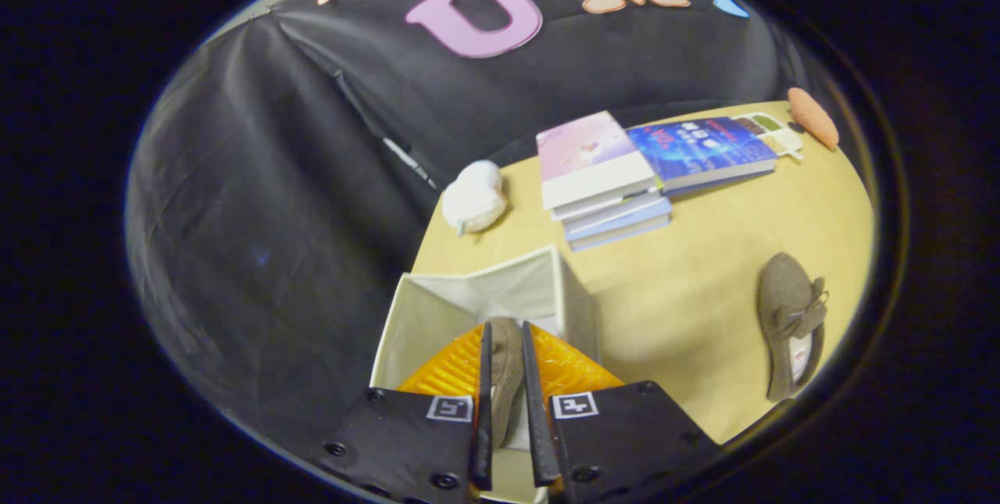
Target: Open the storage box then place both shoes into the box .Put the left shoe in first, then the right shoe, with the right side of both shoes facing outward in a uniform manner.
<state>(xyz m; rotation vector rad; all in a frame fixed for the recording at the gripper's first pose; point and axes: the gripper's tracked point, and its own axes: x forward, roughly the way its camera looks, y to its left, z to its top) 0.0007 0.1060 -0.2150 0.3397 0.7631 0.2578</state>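
The gripper (506, 332) is positioned over the open storage box (437, 309), with both fingers pressed against the sides of a brown shoe (504, 367) held between them; the jaws are narrow, closed on that shoe. The held shoe hangs inside the mouth of the box, against its pale fabric lining. The box stands at the near corner of the wooden table (703, 285), its lid open and its interior visible. The second shoe (791, 320), brown with a bow on top, lies on the table well apart from the box, off to the right of the fingers. Beyond the box, a stack of books (605, 184) rests on the table, with a blue book (703, 148) touching it on the right. A white soft toy (474, 197) sits near the table's far left edge. An orange object (812, 117) lies at the far right corner; its nature cannot be determined.
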